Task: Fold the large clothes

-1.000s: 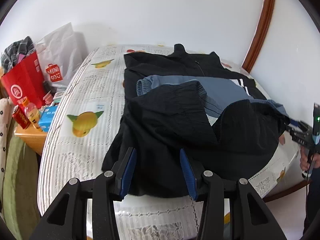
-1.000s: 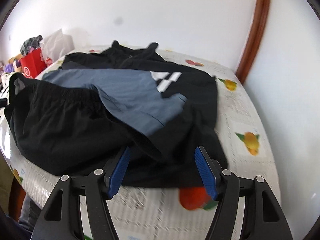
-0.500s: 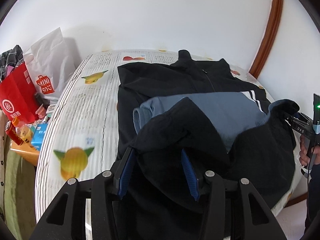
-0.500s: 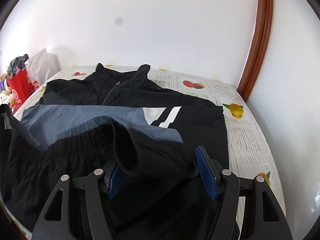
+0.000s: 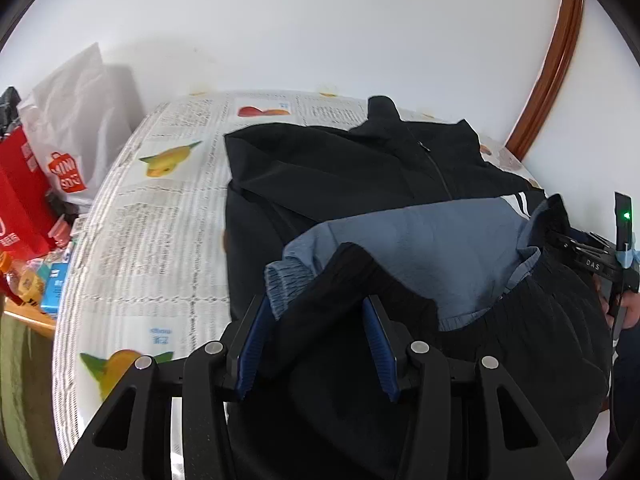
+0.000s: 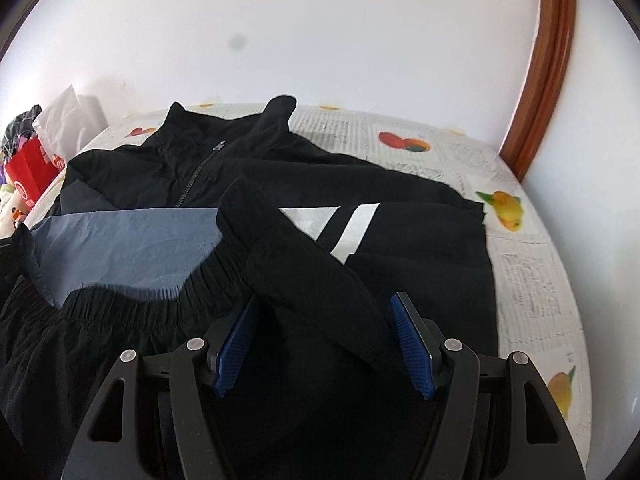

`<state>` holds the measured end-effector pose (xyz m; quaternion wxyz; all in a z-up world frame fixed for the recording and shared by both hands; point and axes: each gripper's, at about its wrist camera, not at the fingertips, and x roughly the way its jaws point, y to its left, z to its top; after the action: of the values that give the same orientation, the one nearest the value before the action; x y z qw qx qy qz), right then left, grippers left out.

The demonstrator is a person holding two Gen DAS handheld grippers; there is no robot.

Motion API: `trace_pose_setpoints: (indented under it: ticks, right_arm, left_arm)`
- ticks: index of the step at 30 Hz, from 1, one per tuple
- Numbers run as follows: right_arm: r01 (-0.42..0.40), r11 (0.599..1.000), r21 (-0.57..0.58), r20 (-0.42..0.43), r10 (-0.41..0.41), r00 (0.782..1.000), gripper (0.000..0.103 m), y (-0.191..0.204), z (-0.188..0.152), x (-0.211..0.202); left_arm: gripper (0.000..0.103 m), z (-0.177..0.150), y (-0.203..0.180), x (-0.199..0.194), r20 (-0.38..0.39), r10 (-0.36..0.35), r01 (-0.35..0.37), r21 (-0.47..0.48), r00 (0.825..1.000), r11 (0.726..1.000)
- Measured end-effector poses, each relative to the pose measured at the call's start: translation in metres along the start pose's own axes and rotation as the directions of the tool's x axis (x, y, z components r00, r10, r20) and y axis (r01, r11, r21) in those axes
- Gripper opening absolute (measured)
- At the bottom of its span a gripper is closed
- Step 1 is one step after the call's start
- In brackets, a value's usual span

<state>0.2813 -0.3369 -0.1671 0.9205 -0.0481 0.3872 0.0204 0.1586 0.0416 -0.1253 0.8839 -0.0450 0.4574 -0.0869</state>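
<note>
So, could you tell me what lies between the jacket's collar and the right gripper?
In the right wrist view, the grey-blue panel and the black hem fold lie there.

Left gripper [image 5: 316, 344] tipped downward, blue pads [image 5: 252, 344] pressed on a bunch of black cloth. Right gripper [image 6: 324, 344] tipped downward too, pads [image 6: 412, 348] set wider, thick cloth fold filling the gap. Right gripper also seen at the right edge of the left view, a hand [image 5: 624, 312] wrapped round its handle.

Round table under newspaper-print cloth with fruit pictures [image 5: 160, 240]. Red paper bag [image 5: 20, 200], white plastic shopping bag [image 5: 76, 120] at left. Curved brown wooden trim [image 6: 540, 60] on white wall.
</note>
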Motion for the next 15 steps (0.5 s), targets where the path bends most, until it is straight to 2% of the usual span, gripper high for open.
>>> trace_pose_setpoints:
  ticks: [1,3,6,7,10,15]
  right_arm:
    - [-0.006,1.000,0.001,-0.002,0.006,1.000,0.065,0.001,0.001,0.002]
    - [-0.019,1.000,-0.002,-0.001,0.019,1.000,0.052,0.003,0.002,0.004]
    - [-0.029,1.000,-0.011,-0.001,0.029,1.000,0.027,0.005,0.002,0.003]
    - [-0.025,1.000,-0.013,0.006,0.026,1.000,0.016,0.004,0.002,0.000]
    - [-0.043,0.999,0.008,0.041,0.043,0.998,0.010,-0.001,0.000,-0.011]
    - [-0.036,0.998,0.057,0.114,0.029,0.993,0.009,-0.016,0.001,-0.040]
  left_arm:
    - [0.045,0.000,-0.001,0.002,-0.003,-0.002,0.002,-0.001,1.000,1.000]
    - [0.044,0.000,-0.003,0.005,-0.009,0.004,-0.004,0.002,1.000,1.000]
    - [0.031,-0.002,-0.005,0.003,0.004,0.027,-0.027,0.018,1.000,0.999]
    - [0.024,-0.002,-0.006,0.001,0.009,0.032,-0.032,0.022,0.999,0.999]
    - [0.013,-0.004,-0.004,-0.010,0.034,0.052,-0.053,0.022,0.998,0.998]
    - [0.010,-0.002,0.004,-0.034,0.107,0.077,-0.075,-0.029,0.991,0.997]
